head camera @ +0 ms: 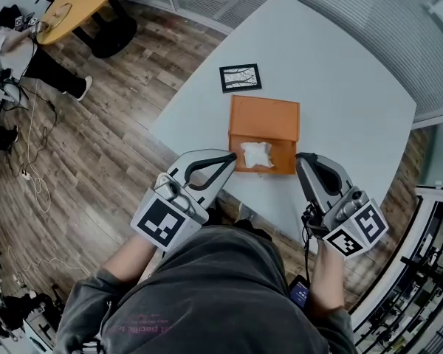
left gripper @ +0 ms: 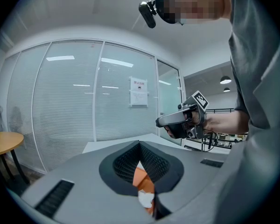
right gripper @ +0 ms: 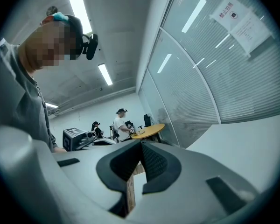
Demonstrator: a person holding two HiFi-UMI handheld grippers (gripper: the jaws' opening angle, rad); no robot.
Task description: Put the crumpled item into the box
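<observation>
— Where do we have room?
— The table is bare on both sides of the box, and we find its top open from above.
— What stands in our way?
— Its lid behind, and the card just beyond.

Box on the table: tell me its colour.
The box is orange; head view shows it best.

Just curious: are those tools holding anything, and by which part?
Nothing. Left gripper and right gripper are shut and empty; crumpled item lies in orange box.

One box, one crumpled item, one patterned card.
</observation>
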